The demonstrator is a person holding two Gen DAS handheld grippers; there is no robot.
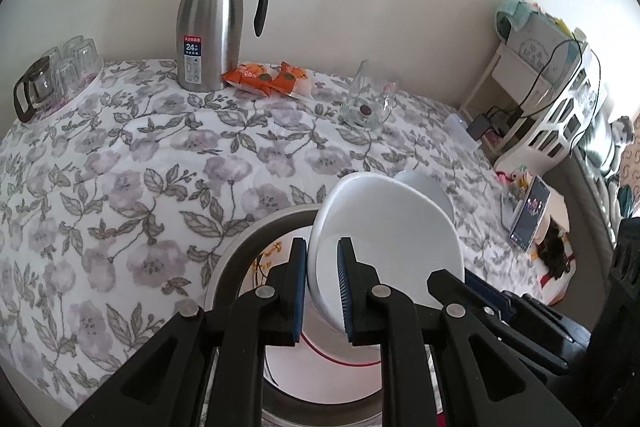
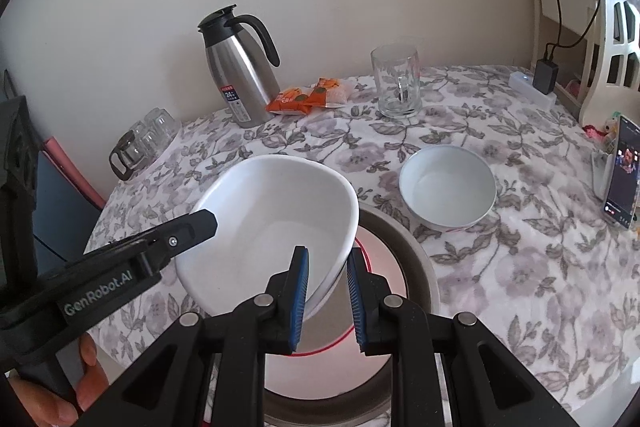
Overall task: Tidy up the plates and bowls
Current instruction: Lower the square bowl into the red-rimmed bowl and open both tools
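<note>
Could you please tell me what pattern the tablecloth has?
The tablecloth is white with grey-purple flowers and grey leaves, clearest in the left wrist view.

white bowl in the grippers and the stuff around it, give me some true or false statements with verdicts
1. Both grippers clamp the rim of the big white bowl. True: the left gripper and the right gripper each pinch its wall.
2. The held bowl sits flat on the tablecloth. False: it is tilted, above a metal basin.
3. A second, smaller bowl rests on the tablecloth. True.
4. The steel thermos jug lies on its side. False: it stands upright by the wall.
5. The glass mug is full of dark liquid. False: it looks empty.
</note>
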